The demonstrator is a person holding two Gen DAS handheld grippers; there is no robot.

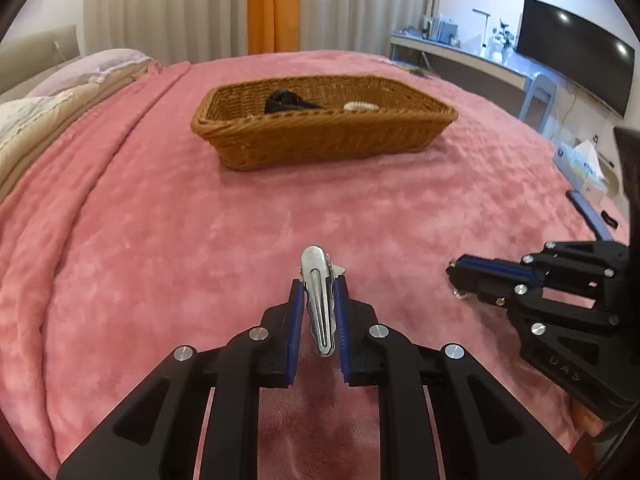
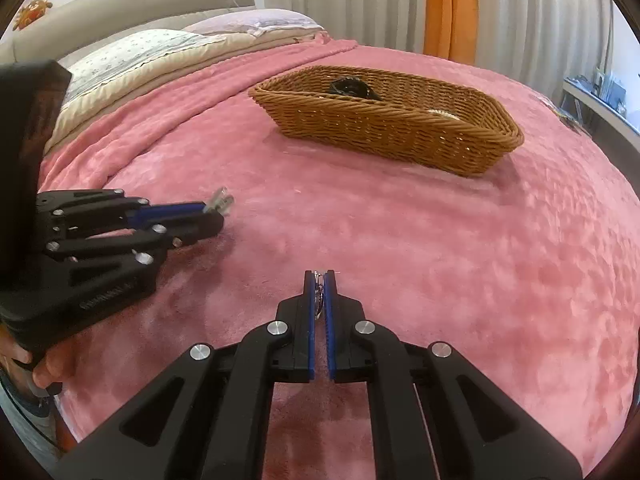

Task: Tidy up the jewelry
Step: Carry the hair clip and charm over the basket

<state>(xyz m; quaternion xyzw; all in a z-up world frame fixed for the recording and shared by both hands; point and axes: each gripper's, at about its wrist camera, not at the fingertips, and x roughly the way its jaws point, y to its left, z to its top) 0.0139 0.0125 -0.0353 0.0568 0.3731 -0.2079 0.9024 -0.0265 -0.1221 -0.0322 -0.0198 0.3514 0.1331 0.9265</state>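
A brown wicker basket stands on the pink blanket, well ahead of both grippers; it also shows in the right wrist view. Inside lie a black item and a pale beaded item. My left gripper is shut on a silver metal hair clip, held just above the blanket; it shows in the right wrist view at the left. My right gripper is shut on a small silver piece of jewelry, mostly hidden between the pads. It shows at the right of the left wrist view.
The pink blanket covers the bed. Pillows and a headboard lie at the left. A desk with a dark monitor stands beyond the bed's right edge. Curtains hang behind.
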